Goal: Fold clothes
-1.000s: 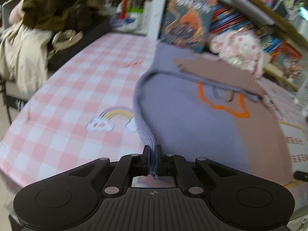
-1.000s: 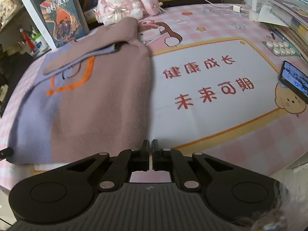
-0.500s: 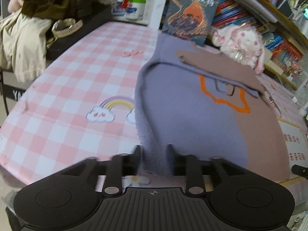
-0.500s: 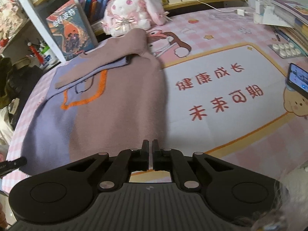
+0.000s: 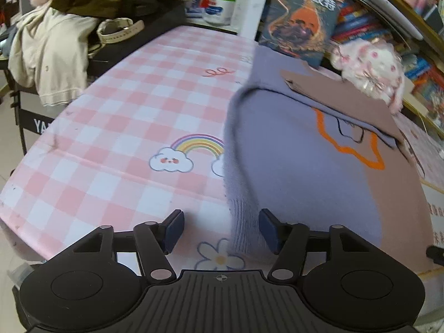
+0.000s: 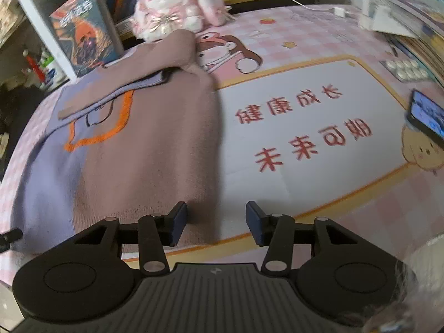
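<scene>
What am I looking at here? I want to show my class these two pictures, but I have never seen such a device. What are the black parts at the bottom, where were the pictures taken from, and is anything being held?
No robot here: a person holds a two-finger gripper in each hand, each carrying a camera that looks along its fingers. One picture shows the left gripper, the other the right gripper. On the pink checked table cover lies a purple and brown sweater, with a plush rabbit behind it. Both grippers' jaws have just been opening. The sweater's hem sits between each pair, but neither grips it.
</scene>
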Available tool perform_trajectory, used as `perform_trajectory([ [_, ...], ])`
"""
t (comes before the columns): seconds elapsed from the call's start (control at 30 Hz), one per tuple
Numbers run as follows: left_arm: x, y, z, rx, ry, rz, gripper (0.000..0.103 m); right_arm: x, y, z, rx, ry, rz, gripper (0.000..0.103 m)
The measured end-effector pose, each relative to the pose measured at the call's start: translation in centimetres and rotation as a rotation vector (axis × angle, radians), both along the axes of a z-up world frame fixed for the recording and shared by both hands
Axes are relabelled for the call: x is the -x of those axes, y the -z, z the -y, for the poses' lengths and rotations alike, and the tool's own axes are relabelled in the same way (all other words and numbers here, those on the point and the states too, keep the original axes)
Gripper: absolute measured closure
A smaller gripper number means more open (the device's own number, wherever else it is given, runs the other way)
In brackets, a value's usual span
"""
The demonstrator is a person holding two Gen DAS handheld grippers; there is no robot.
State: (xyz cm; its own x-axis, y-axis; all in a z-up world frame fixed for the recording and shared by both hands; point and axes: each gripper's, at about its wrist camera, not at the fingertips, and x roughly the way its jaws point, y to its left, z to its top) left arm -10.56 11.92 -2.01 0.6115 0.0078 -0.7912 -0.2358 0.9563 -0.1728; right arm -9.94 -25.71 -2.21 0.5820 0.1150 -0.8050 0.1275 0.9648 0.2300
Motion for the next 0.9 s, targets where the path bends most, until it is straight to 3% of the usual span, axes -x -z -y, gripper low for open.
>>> perform_trajectory([
  [0.03, 0.0, 0.0, 0.0, -0.006, -0.006, 0.003, 0.059, -0.1, 0.0, -0.2, 0.011, -0.011, 0.000, 0.063],
  [0.1, -0.2, 0.0, 0.2, -0.016, 0.007, 0.004, 0.087, -0.3, 0.1, -0.9, 0.049, -0.049, 0.004, 0.072],
  [0.17, -0.6, -0.1, 0.3, 0.008, 0.023, 0.003, 0.099, -0.4, 0.1, -1.5, 0.064, -0.087, 0.007, 0.087],
  [0.2, -0.7, -0.1, 0.3, 0.017, 0.028, 0.005, 0.099, -0.6, 0.1, -1.5, 0.048, -0.093, 0.005, 0.093],
  [0.37, -0.4, -2.7, 1.5, 0.010, 0.096, 0.136, 0.099, -0.5, -1.8, -1.1, -0.068, -0.057, 0.092, 0.094],
  [0.47, -0.9, -2.4, 1.9, 0.011, 0.110, 0.109, 0.098, -0.5, -2.9, -1.3, -0.116, -0.060, 0.129, 0.094],
  [0.67, -0.9, -1.0, 0.3, 0.082, 0.051, 0.019, 0.091, -1.0, -1.4, -1.3, -0.121, -0.042, 0.053, 0.093],
  [0.83, -0.7, -0.1, 0.2, 0.141, 0.049, -0.026, 0.080, -0.9, -0.3, -1.2, -0.142, -0.032, 0.007, 0.077],
  [0.9, -0.8, -0.2, 0.4, 0.140, 0.058, -0.025, 0.079, -0.8, 0.1, -1.3, -0.143, -0.035, -0.005, 0.077],
])
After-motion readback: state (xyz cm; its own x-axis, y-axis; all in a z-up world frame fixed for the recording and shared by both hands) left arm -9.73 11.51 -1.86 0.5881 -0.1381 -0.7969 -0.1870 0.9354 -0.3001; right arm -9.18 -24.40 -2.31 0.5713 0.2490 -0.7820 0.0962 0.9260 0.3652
